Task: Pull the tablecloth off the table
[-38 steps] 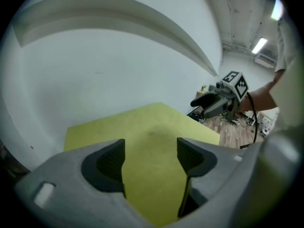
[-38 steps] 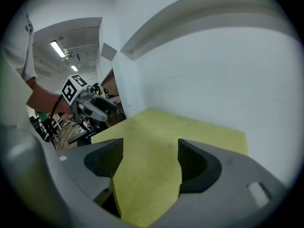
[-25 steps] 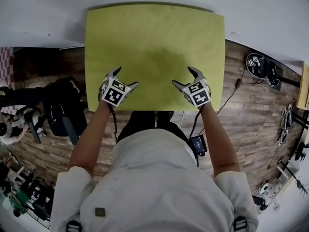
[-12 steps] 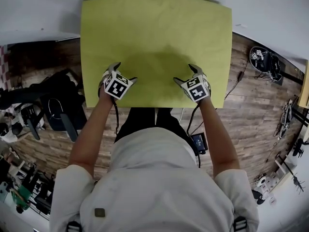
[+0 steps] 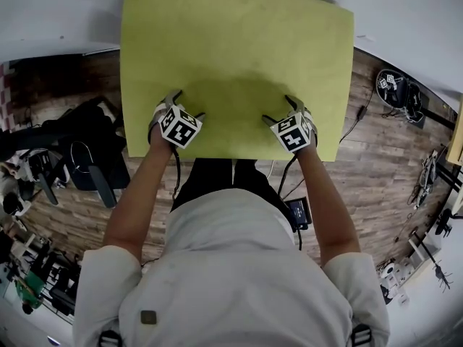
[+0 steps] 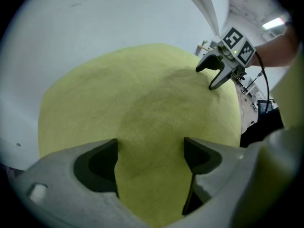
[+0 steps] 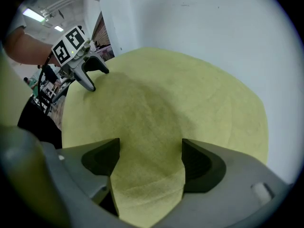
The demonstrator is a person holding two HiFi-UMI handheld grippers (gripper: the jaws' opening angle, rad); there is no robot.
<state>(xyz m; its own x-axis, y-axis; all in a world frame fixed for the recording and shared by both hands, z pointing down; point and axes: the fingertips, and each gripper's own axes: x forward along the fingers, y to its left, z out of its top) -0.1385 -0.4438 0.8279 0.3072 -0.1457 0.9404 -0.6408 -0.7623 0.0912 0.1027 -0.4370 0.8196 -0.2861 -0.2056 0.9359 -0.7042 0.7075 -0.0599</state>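
A yellow-green tablecloth [image 5: 235, 56] covers the whole table top and lies flat, its front edge nearest me. My left gripper [image 5: 186, 105] is over the cloth's front left part, jaws open and spread just above the fabric [image 6: 152, 108]. My right gripper [image 5: 278, 108] mirrors it at the front right, also open. In the left gripper view the cloth fills the gap between the jaws of the left gripper [image 6: 149, 153], and the other gripper [image 6: 216, 72] shows ahead. In the right gripper view a small fold of cloth [image 7: 147, 194] lies between the jaws of the right gripper [image 7: 149, 153].
A white wall [image 5: 65, 13] runs along the table's far side. Wooden floor [image 5: 376, 186] surrounds the table. A black chair and gear [image 5: 79, 157] stand to the left. Cables and equipment [image 5: 396, 92] lie on the floor to the right.
Both grippers have tipped down a little toward the cloth near its front edge. The cloth lies as before; the head camera has shifted slightly.
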